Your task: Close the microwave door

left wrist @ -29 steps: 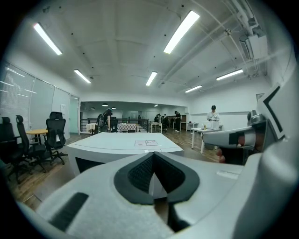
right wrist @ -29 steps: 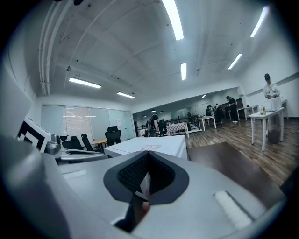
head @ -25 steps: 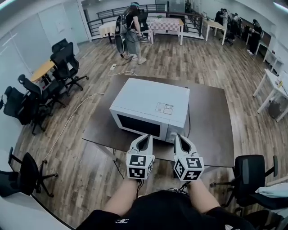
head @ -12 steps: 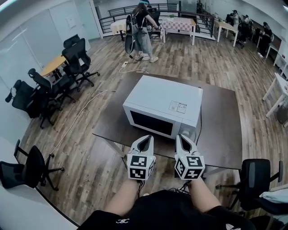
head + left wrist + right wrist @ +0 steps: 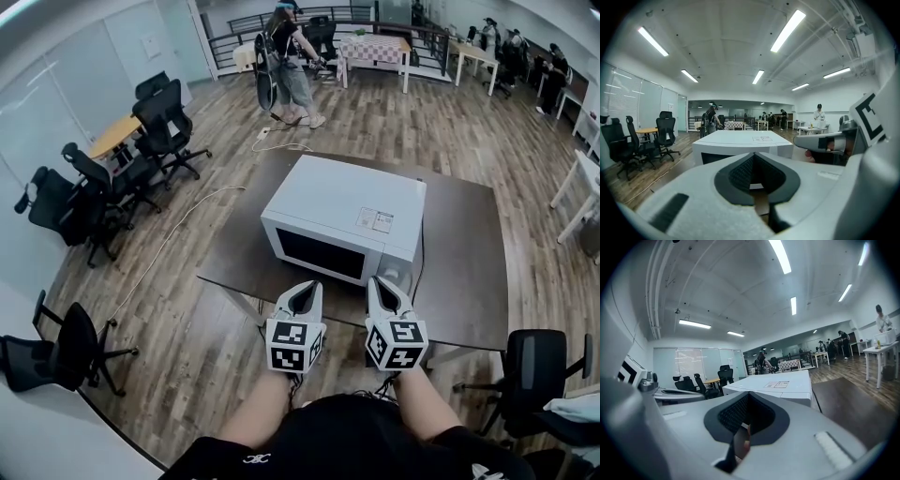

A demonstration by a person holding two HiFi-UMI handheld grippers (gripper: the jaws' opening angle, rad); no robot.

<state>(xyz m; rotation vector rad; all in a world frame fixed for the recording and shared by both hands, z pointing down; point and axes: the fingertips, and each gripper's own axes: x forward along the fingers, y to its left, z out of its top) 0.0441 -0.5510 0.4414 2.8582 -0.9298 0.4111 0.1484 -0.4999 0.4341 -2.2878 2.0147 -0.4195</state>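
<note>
You hold both grippers side by side in the lower middle of the head view, just short of the near edge of the dark brown square table [image 5: 459,272]. The left gripper [image 5: 302,291] has its jaws pressed together with nothing between them. The right gripper [image 5: 380,286] reads the same in its own view: tips meeting, empty.

The white box-shaped microwave [image 5: 347,202] sits on the table at the centre of the frame, turned a little so its front faces the lower left. Its dark-windowed door [image 5: 323,253] looks flush with the front, with no gap or swung panel that I can make out. To my eye the closing is either already done or there is nothing open to push. Neither gripper touches the oven; both tips are near its lower front edge but apart from it.

If the door is latched, the next move asks only that you draw back. If it is merely resting shut, bring one closed gripper's tip against the door's edge beside the control panel [image 5: 401,275] and press straight in until it seats.
</note>
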